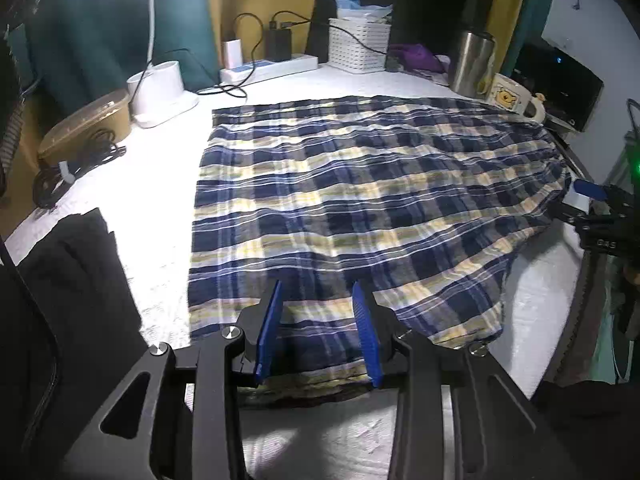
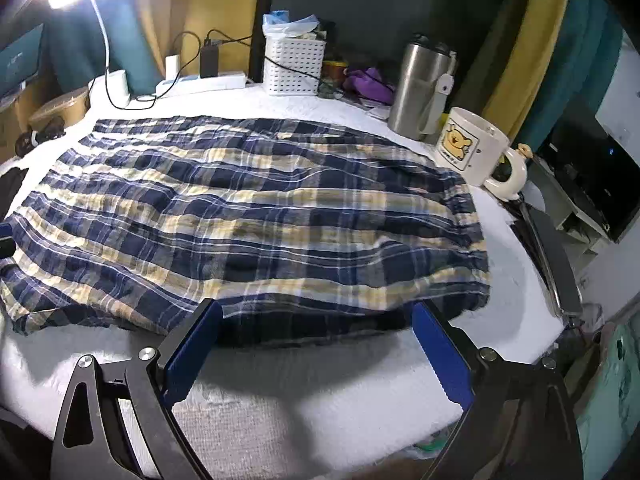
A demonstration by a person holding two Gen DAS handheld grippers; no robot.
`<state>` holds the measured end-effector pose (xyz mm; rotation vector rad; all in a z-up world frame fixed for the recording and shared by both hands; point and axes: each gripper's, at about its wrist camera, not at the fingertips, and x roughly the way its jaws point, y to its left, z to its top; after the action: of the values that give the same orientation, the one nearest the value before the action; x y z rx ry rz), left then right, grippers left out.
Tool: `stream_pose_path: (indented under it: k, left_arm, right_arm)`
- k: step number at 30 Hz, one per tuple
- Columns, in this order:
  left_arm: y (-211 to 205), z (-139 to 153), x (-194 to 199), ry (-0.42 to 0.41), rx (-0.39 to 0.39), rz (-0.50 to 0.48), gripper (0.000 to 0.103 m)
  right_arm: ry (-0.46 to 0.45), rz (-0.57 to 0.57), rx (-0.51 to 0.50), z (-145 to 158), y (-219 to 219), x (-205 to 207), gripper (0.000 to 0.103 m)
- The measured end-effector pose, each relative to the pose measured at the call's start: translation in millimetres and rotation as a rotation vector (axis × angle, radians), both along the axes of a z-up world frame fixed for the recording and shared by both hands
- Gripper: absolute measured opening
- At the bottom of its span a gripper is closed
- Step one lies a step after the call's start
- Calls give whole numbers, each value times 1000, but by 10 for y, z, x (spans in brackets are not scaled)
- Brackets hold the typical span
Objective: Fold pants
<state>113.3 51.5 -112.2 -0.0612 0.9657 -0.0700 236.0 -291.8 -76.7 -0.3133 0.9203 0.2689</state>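
Navy, yellow and white plaid pants (image 1: 340, 184) lie spread flat on a white padded tabletop (image 1: 152, 200); the right wrist view shows them (image 2: 240, 208) from the other end. My left gripper (image 1: 316, 284) hovers over the near hem, blue pads apart, with cloth showing between and beneath them but not pinched. My right gripper (image 2: 316, 306) stands wide open just above the pants' near edge, holding nothing. It also shows at the right border of the left wrist view, by the waistband corner.
A bear mug (image 2: 468, 148), a steel tumbler (image 2: 420, 88) and a white basket (image 2: 294, 64) line the far right edge. A power strip (image 2: 200, 82), a lamp base (image 1: 160, 88), a lidded tub (image 1: 88, 120) and coiled cables (image 1: 68, 172) sit at the far left. Dark fabric (image 1: 72, 280) lies at the near left.
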Motion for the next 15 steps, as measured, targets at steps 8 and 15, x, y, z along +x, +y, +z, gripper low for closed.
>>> stream_pose_path:
  k: [8,15]
  left_arm:
    - [-64,-81,31,31,11,12,36]
    - [-131,33,77,-1,3,9,36]
  right_arm:
    - [-8,-24,30,48,-155,-35,96]
    - [-19,-53,50,76,-318,-4,96]
